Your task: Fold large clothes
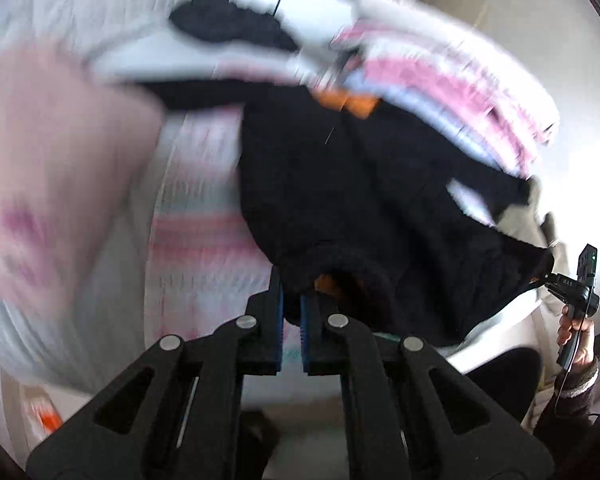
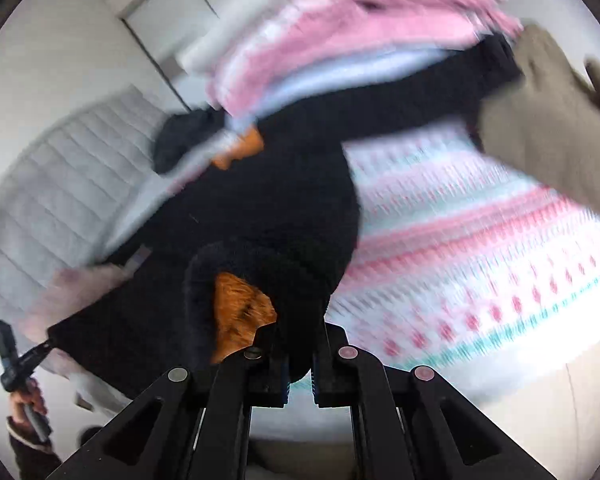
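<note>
A large black fleece garment (image 1: 340, 200) with orange lining (image 1: 356, 104) hangs stretched between my two grippers above a bed. My left gripper (image 1: 291, 300) is shut on its black edge near an orange-lined cuff. My right gripper (image 2: 300, 344) is shut on another black edge beside an orange lining patch (image 2: 236, 312). In the left wrist view the right gripper (image 1: 540, 276) pinches the garment's far corner, held by a hand. In the right wrist view the left gripper (image 2: 48, 344) pinches the opposite corner. Both views are motion-blurred.
A pink, white and teal patterned bedspread (image 2: 480, 248) lies below. A stack of pink and white clothes (image 2: 340, 32) sits behind the garment, with an olive cloth (image 2: 548, 120) and a pale pink cloth (image 1: 52, 168) nearby. A white quilted headboard (image 2: 60, 176) stands beside the bed.
</note>
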